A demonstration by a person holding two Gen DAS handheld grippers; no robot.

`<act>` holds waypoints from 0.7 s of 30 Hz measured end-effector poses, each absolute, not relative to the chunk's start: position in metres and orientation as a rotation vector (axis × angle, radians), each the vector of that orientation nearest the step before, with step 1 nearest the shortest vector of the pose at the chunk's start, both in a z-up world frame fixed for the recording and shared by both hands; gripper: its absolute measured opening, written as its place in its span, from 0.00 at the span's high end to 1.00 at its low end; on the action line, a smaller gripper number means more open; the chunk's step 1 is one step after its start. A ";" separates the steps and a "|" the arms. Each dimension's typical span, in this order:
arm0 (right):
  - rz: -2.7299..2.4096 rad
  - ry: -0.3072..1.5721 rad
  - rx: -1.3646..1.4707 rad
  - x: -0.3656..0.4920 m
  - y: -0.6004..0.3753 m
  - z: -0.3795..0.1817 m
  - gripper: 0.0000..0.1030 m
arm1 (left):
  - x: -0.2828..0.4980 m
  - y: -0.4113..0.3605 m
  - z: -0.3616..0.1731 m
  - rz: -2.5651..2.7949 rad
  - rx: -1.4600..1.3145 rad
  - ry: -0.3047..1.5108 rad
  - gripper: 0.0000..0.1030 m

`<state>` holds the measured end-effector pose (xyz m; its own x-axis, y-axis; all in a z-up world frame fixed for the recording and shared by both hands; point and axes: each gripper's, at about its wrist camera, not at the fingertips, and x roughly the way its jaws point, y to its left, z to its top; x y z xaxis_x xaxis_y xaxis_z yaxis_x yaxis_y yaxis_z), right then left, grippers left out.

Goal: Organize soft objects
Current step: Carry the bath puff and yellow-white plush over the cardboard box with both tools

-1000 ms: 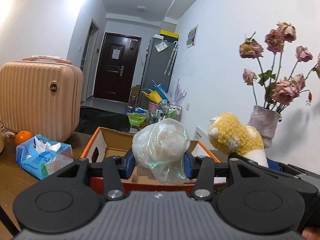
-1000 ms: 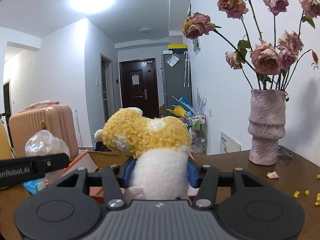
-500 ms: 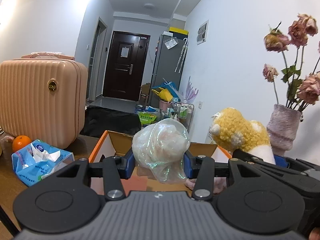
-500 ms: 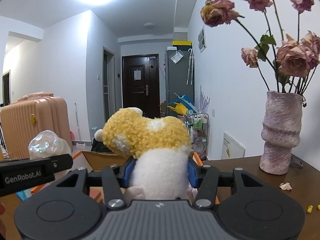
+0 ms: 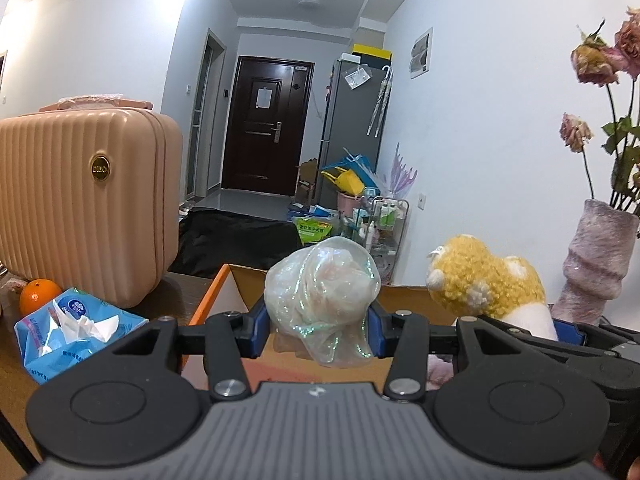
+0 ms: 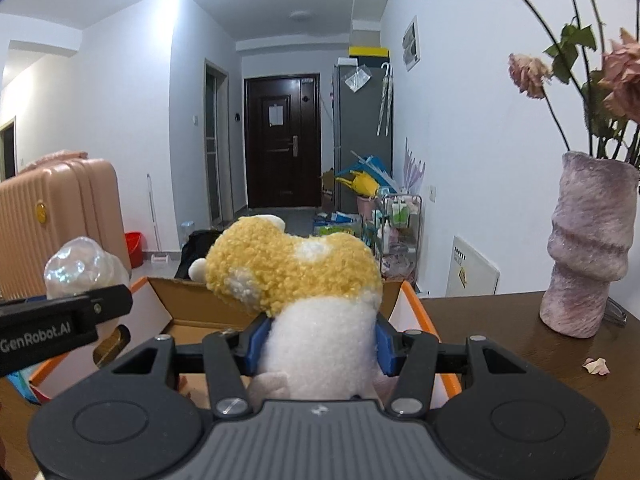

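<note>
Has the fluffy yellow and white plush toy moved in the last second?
Yes. In the right wrist view, the yellow and white plush toy, clamped in the right gripper, has come closer to the open cardboard box, which looms larger beneath it.

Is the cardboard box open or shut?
Open. The cardboard box has its flaps raised, and its inside floor shows behind the plush toy.

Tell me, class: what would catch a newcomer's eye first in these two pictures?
A yellow and white plush toy sits clamped in the right gripper, and an iridescent crumpled bag in the left gripper, both above an open cardboard box. To the right, a pink vase of wilted roses stands on the table.
</note>
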<state>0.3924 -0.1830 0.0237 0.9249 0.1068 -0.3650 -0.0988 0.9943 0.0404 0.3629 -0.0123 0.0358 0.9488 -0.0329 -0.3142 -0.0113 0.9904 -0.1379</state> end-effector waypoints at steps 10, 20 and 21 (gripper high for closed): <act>0.100 0.441 -0.004 0.414 -0.175 0.010 0.50 | 0.385 -0.011 0.024 0.010 -0.133 0.386 0.54; 0.092 0.470 -0.035 0.420 -0.169 -0.010 0.50 | 0.390 -0.014 0.011 0.028 -0.108 0.413 0.54; 0.091 0.469 -0.040 0.420 -0.168 -0.012 0.50 | 0.391 -0.014 0.009 0.031 -0.103 0.414 0.54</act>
